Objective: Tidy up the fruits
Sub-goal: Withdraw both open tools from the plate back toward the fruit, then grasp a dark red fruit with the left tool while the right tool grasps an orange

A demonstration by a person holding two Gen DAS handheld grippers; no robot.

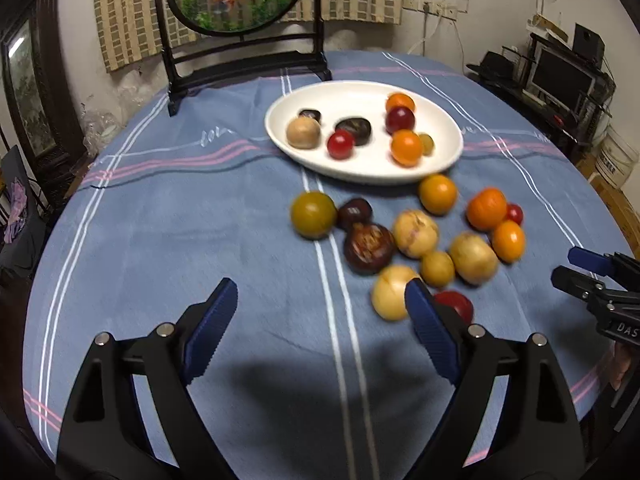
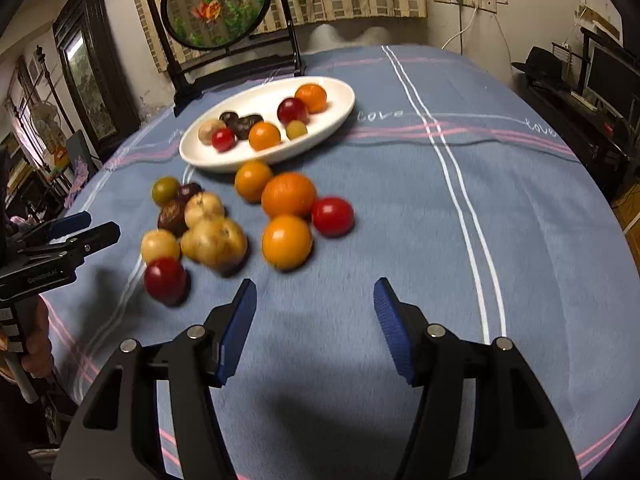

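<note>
Fruits lie in two lots on the blue striped tablecloth point(image 1: 160, 240): some on the white oval plate point(image 1: 280, 128), the rest loose in a cluster just in front of it. Going left to right across the loose ones in the left wrist view, an olive-green fruit point(image 1: 313, 214) touches a dark brown one point(image 1: 368, 248), then come pale yellow ones, one of them point(image 1: 390, 292) partly hidden behind the left gripper's finger point(image 1: 430, 332), then oranges point(image 1: 486, 209) at the far side. Motion blur makes the kinds hard to name. The left gripper point(image 1: 320, 316) hangs with jaws wide apart, holding nothing. The right gripper point(image 2: 314, 312) is likewise spread and empty, near an orange fruit point(image 2: 286, 241).
</note>
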